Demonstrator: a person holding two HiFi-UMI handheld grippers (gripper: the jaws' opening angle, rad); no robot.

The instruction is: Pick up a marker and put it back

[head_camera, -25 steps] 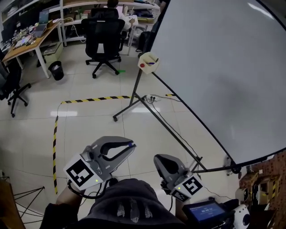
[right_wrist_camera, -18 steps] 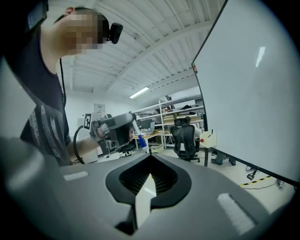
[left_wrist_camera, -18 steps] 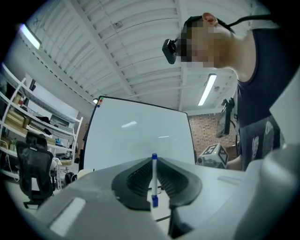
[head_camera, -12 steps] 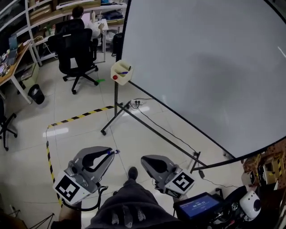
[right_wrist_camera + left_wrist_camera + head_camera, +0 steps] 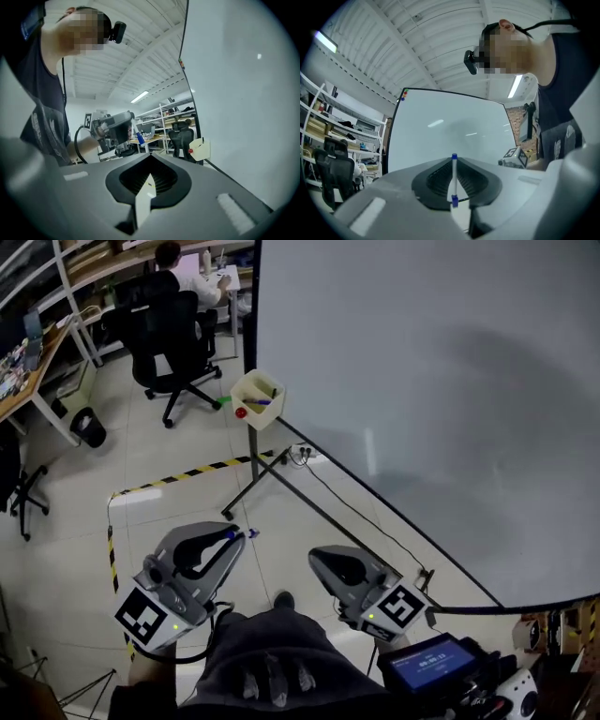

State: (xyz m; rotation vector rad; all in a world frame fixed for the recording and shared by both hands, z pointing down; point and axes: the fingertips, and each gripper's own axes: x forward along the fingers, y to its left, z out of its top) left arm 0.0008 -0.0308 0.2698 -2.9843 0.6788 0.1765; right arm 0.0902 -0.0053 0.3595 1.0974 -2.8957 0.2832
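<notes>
The left tongs (image 5: 242, 536) are pinched almost closed on one slim white marker with blue ends (image 5: 453, 180). The pick-up looks done; returning it probably means reaching the single cream holder box (image 5: 256, 399) on the stand. The right tongs (image 5: 315, 562) are closed and empty, beside one large whiteboard (image 5: 450, 381).

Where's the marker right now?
The blue-capped marker is clamped in the left tongs, at the lower left of the head view. It is above the floor, well short of the marker box at the whiteboard edge.
</notes>
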